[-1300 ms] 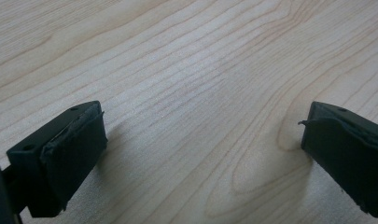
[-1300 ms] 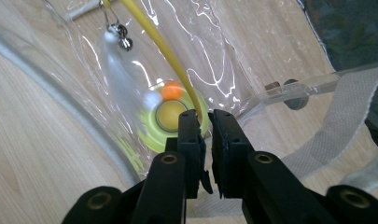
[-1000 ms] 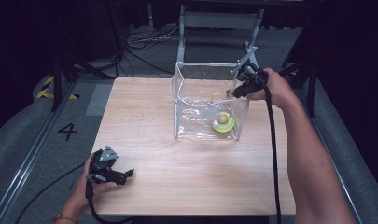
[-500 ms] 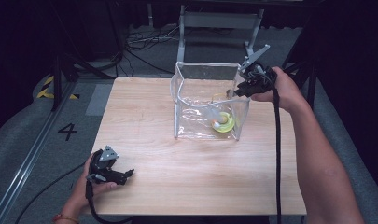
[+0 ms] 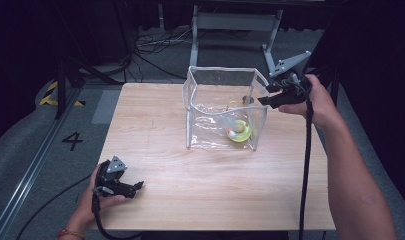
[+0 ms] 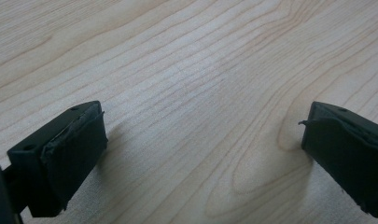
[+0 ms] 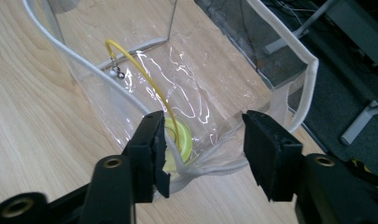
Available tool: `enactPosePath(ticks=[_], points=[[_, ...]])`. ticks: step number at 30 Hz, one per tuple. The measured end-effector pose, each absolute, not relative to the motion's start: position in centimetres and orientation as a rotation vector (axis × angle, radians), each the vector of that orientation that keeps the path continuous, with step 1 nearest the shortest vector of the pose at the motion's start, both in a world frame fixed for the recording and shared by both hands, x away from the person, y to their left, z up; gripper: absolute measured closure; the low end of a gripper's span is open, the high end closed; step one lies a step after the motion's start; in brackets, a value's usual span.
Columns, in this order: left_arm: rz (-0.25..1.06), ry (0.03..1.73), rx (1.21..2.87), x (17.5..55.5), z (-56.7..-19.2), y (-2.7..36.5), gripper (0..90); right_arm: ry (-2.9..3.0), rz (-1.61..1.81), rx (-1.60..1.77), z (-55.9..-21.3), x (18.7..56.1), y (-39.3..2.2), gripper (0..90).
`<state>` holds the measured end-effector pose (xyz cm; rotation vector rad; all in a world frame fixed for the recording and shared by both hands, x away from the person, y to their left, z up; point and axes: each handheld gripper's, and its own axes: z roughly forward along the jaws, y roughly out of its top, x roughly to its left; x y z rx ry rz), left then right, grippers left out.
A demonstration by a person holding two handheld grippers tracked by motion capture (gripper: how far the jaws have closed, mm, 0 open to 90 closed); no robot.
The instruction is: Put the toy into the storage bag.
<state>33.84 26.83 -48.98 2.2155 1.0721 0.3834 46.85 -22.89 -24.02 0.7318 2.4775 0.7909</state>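
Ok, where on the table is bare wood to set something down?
Free: the table left of the clear bag, and the strip between the bag and the near edge, right of the left gripper. Crowded: the bag's right corner, by the right gripper.

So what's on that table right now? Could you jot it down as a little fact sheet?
Table: wood
Bag: clear plastic, white-edged, standing open
Inside bag: yellow-green ring with a yellow cord
Right hand-held gripper: open, at the bag's right rim
Left hand-held gripper: open, low over bare wood at the table's near left, holding nothing
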Motion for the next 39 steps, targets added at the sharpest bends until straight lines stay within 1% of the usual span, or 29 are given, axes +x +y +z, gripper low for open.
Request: enactPosePath(ticks=[3, 5, 6, 7, 9, 17, 22, 39], points=[[0.383, 1.072, 2.215, 33.8, -49.0, 26.8, 0.3, 2.457, 0.800, 0.746, -24.0, 46.4, -23.5, 40.9], [0.383, 1.072, 2.216, 33.8, -49.0, 26.8, 0.3, 2.449, 0.808, 0.753, -24.0, 46.1, -23.9, 38.0], [0.383, 1.072, 2.216, 33.8, -49.0, 26.8, 0.3, 2.449, 0.808, 0.753, -24.0, 46.1, -23.9, 38.0], [0.383, 1.072, 2.216, 33.8, -49.0, 26.8, 0.3, 2.427, 0.813, 0.764, -24.0, 45.7, -24.3, 35.1], [0.383, 1.072, 2.216, 33.8, -49.0, 26.8, 0.3, 2.417, 0.817, 0.763, -24.1, 45.3, -24.8, 32.5], [0.383, 1.072, 2.216, 33.8, -49.0, 26.8, 0.3, 2.389, 0.829, 0.764, -24.8, 43.9, -26.6, 29.9], [0.379, 1.076, 2.213, 33.8, -49.0, 26.8, 0.2, 2.389, 0.821, 0.754, -25.7, 43.0, -27.2, 30.0], [0.392, 1.062, 2.222, 33.9, -49.0, 26.9, 0.3, 2.421, 0.730, 0.717, -29.4, 40.5, -27.8, 27.6]])
